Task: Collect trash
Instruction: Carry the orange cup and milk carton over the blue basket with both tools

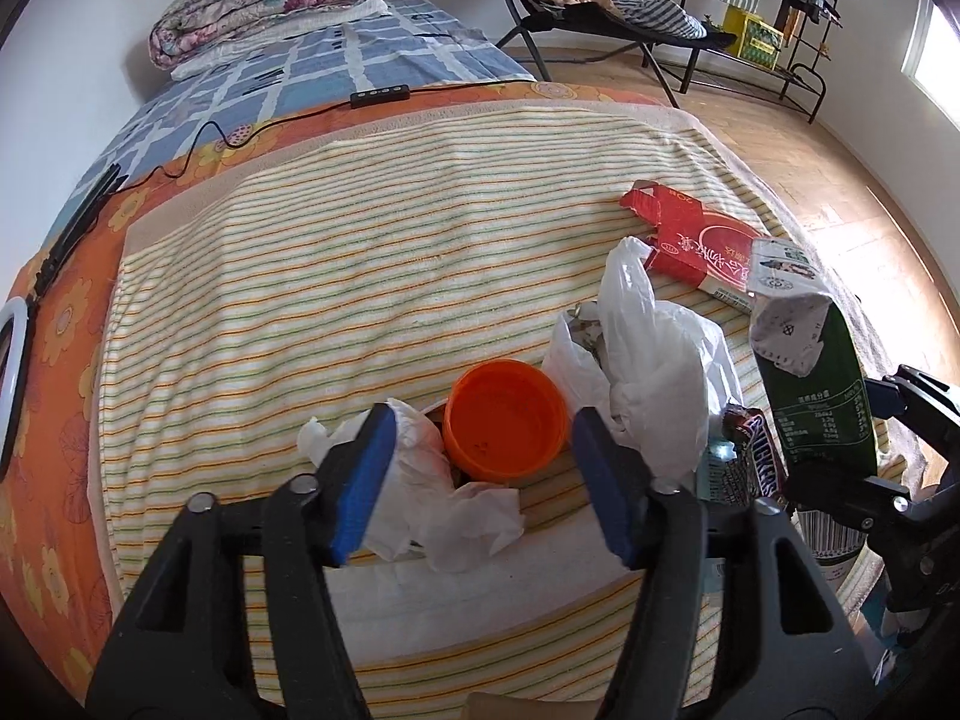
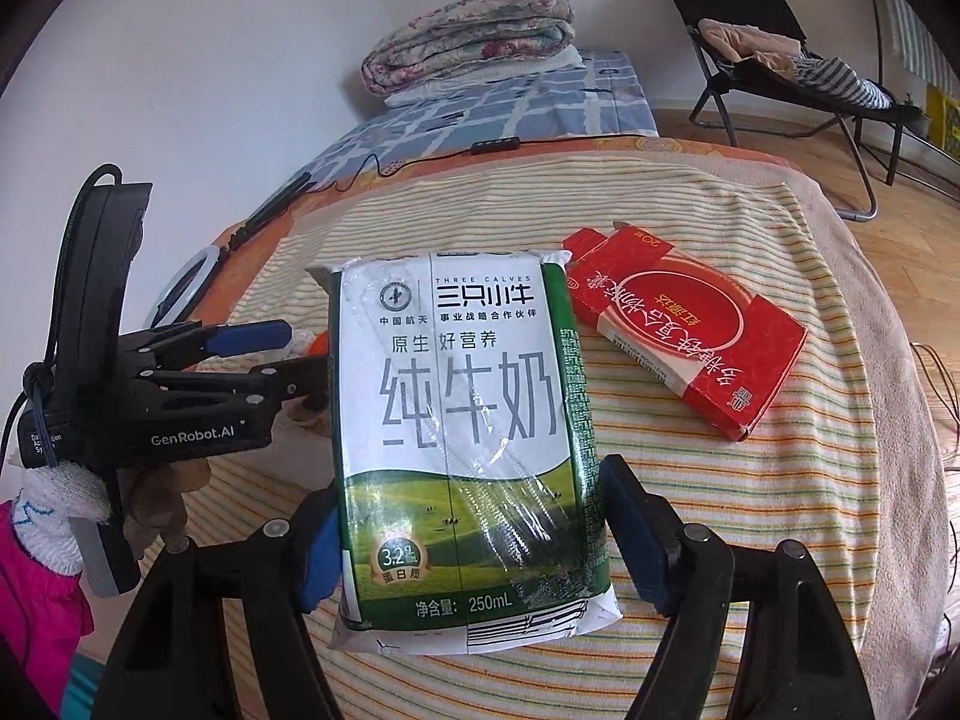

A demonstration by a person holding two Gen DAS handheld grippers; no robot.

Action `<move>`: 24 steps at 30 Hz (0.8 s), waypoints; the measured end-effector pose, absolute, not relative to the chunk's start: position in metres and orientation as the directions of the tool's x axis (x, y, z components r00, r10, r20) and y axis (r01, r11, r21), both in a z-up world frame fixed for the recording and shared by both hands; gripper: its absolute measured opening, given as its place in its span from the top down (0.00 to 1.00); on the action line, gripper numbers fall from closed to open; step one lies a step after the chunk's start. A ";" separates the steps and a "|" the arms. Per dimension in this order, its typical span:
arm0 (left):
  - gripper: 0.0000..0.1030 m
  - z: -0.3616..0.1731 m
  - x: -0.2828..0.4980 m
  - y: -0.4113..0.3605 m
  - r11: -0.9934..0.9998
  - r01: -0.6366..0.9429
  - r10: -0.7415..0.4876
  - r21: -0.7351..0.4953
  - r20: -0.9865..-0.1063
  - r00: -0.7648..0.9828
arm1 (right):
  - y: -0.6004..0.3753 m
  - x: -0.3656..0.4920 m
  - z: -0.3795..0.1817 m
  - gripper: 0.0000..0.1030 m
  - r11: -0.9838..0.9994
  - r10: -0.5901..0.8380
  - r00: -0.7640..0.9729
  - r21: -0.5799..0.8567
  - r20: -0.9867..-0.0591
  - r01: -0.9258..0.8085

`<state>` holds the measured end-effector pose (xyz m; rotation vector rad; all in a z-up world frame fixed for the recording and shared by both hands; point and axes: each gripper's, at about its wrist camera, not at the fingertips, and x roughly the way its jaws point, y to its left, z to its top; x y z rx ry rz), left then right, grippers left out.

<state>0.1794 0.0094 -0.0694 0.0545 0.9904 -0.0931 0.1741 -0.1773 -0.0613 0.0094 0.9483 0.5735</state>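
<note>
striped towel (image 1: 372, 276) covers the bed, and the trash lies in one pile near its front edge. right gripper (image 2: 465, 540) holds a milk carton (image 2: 462, 432) upright between its blue pads, lifted beside the pile. left gripper (image 1: 480, 480) is wide apart and holds nothing; an orange cup (image 1: 507, 420) sits between its pads, with tissue (image 1: 432, 504) at the left pad and a white bag (image 1: 654, 378) at the right. a red box (image 2: 684, 348) lies flat further back, apart from the rest. i think the carton can slip, because its film looks smooth and the grip is only low on its sides. if the left one closes now, it may catch tissue with the cup, or tip the cup.
</note>
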 end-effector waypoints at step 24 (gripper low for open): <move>0.52 -0.054 0.164 0.006 0.987 0.157 -0.116 -0.027 -0.795 0.595 | -0.195 0.174 -0.049 0.25 0.860 0.480 0.476 0.287 -0.737 -0.422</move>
